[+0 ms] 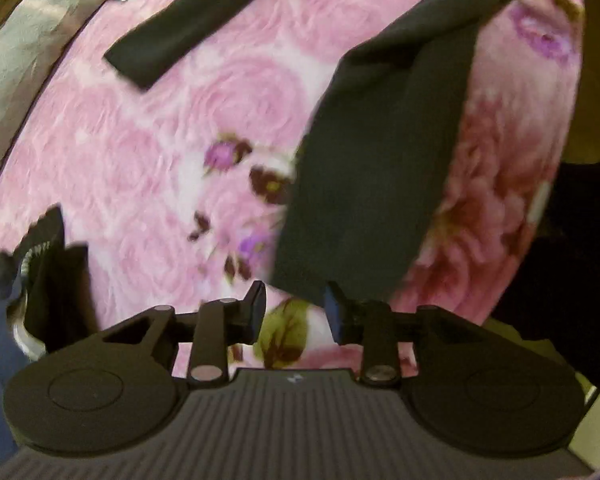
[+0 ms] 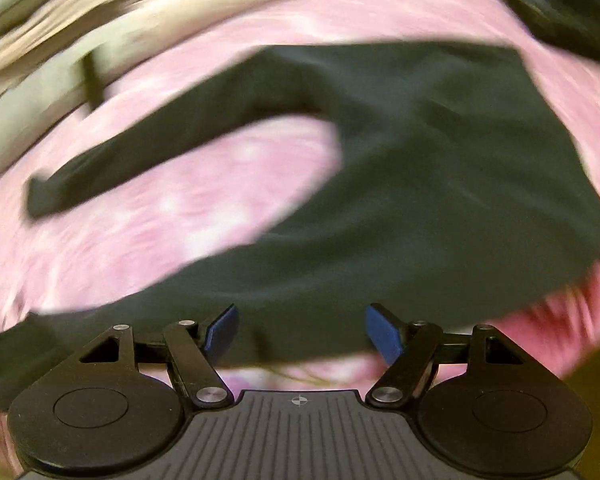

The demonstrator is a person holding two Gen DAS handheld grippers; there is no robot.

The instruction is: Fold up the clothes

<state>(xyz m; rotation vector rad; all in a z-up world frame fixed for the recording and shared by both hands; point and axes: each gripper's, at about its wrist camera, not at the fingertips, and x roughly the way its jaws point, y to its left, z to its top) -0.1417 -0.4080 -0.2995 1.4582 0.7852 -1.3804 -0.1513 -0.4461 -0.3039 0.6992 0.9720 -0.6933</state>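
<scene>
The black garment [image 2: 400,168] is lying flat on the pink floral bedspread [image 1: 140,152], its hem running just ahead of the right tongs [image 2: 300,332], which are gaping wide and empty. The left tongs [image 1: 296,312] are standing narrowly parted, empty, beside the hem's corner.

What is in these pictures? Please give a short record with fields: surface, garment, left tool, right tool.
surface: pink floral bedspread
garment: dark long-sleeved top, spread flat, one sleeve stretched out to the side
left tool: left tool open, nothing between its pads, above the bedspread at the garment's edge
right tool: right tool open wide, empty, over the garment; view blurred
</scene>
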